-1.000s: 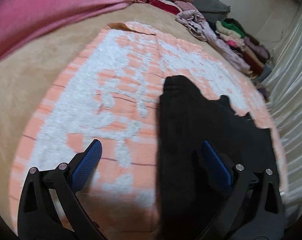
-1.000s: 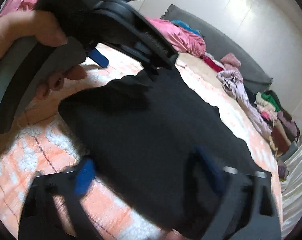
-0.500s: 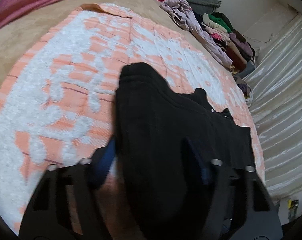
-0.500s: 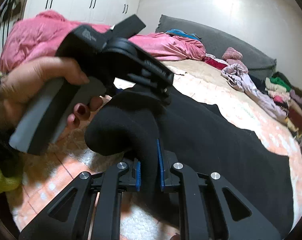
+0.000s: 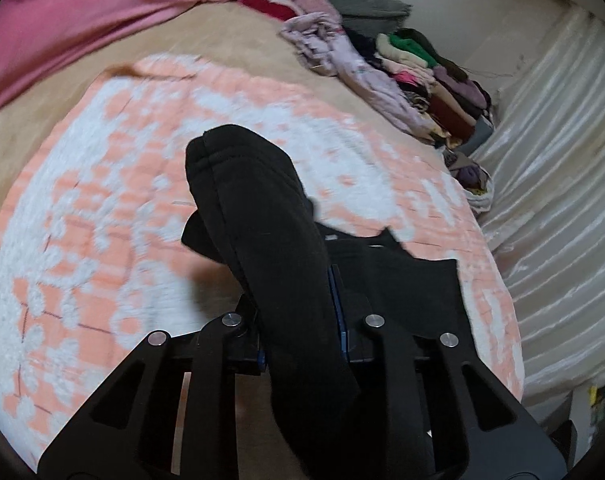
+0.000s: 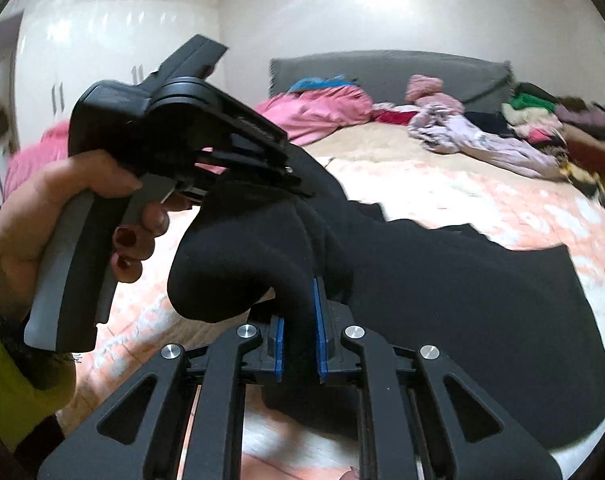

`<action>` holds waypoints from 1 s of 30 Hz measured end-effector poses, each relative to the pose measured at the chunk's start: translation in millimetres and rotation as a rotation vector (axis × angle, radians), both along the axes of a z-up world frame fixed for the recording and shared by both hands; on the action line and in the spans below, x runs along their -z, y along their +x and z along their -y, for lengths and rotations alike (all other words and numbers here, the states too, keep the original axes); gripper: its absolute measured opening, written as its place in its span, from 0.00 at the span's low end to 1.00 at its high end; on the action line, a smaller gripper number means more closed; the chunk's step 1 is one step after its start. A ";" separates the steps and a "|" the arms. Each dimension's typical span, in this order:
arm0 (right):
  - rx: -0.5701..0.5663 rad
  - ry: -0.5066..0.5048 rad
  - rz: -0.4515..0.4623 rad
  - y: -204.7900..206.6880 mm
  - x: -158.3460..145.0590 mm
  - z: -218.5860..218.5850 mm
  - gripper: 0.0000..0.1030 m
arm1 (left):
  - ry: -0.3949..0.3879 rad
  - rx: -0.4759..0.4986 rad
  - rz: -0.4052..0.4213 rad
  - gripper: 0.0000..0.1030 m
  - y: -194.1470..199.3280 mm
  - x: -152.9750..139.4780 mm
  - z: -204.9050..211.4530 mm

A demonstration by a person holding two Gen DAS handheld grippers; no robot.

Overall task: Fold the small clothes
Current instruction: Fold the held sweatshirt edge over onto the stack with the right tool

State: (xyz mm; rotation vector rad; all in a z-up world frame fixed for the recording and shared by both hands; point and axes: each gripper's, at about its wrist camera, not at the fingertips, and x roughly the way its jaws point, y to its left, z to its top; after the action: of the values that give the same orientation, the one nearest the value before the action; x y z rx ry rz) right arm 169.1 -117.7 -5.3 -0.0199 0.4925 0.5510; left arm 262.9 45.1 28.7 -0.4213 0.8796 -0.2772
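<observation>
A black garment [image 5: 262, 216] lies on an orange-and-white blanket [image 5: 82, 208] on the bed. My left gripper [image 5: 300, 320] is shut on a bunched edge of it, and the fabric stands up between the blue pads. My right gripper [image 6: 298, 344] is shut on another thick fold of the same garment [image 6: 442, 292], lifted off the blanket. In the right wrist view the left gripper [image 6: 298, 188] is held in a hand just to the left, its tips on the cloth.
A pink duvet [image 5: 82, 16] lies at the far left. A pile of assorted clothes [image 5: 422, 76] runs along the far right, by a grey headboard [image 6: 382, 68]. A pale curtain [image 5: 562, 200] hangs at the right.
Both grippers went from open over the black garment to shut on its edge. They have lifted the pinched folds up off the blanket.
</observation>
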 end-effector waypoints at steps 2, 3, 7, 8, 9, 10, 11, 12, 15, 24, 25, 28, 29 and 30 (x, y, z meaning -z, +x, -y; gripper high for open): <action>0.033 0.050 0.003 -4.2 -4.3 20.3 0.10 | 0.029 0.024 0.019 0.15 -0.9 -11.6 21.8; 0.046 0.073 0.002 -6.2 -5.7 30.0 0.10 | 0.039 0.033 0.025 0.15 -0.8 -15.8 32.6; 0.101 0.161 -0.011 -14.1 -7.3 74.0 0.09 | 0.078 0.078 0.036 0.15 3.8 -28.9 79.7; 0.114 0.175 -0.015 -15.2 -6.9 83.2 0.09 | 0.089 0.091 0.037 0.15 5.0 -30.4 90.5; 0.125 0.190 -0.019 -16.4 -6.3 91.9 0.09 | 0.101 0.106 0.036 0.15 7.1 -31.1 104.8; 0.139 0.208 -0.026 -18.0 -4.9 102.1 0.08 | 0.111 0.119 0.033 0.15 9.2 -30.8 115.4; 0.152 0.222 -0.033 -23.4 -3.2 110.7 0.08 | 0.122 0.130 0.029 0.15 11.6 -30.0 126.3; 0.165 0.233 -0.039 -25.1 -2.1 119.1 0.08 | 0.137 0.146 0.021 0.15 14.7 -28.4 141.6; 0.206 0.263 -0.059 -30.3 4.1 144.2 0.07 | 0.167 0.180 0.009 0.15 16.8 -23.7 173.2; 0.325 0.256 -0.183 -28.3 36.7 182.7 0.08 | -0.056 0.277 0.010 0.45 6.6 -4.4 185.4; 0.327 0.259 -0.194 -30.2 39.2 187.3 0.08 | -0.054 0.263 0.026 0.45 1.5 -4.5 177.6; 0.320 0.280 -0.235 -33.2 44.1 197.6 0.08 | 0.027 0.158 0.055 0.44 -10.7 2.6 144.3; 0.316 0.269 -0.237 -34.6 43.2 197.9 0.08 | 0.054 0.129 0.055 0.44 -12.7 7.1 134.2; 0.317 0.256 -0.231 -37.3 41.4 198.1 0.09 | 0.092 0.098 0.058 0.44 -14.7 12.9 122.7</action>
State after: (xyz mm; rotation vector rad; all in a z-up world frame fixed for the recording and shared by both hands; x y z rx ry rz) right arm 131.8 -315.8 -46.7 0.3638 0.6332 0.3024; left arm 248.2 -77.6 15.8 -0.2841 0.8543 -0.3365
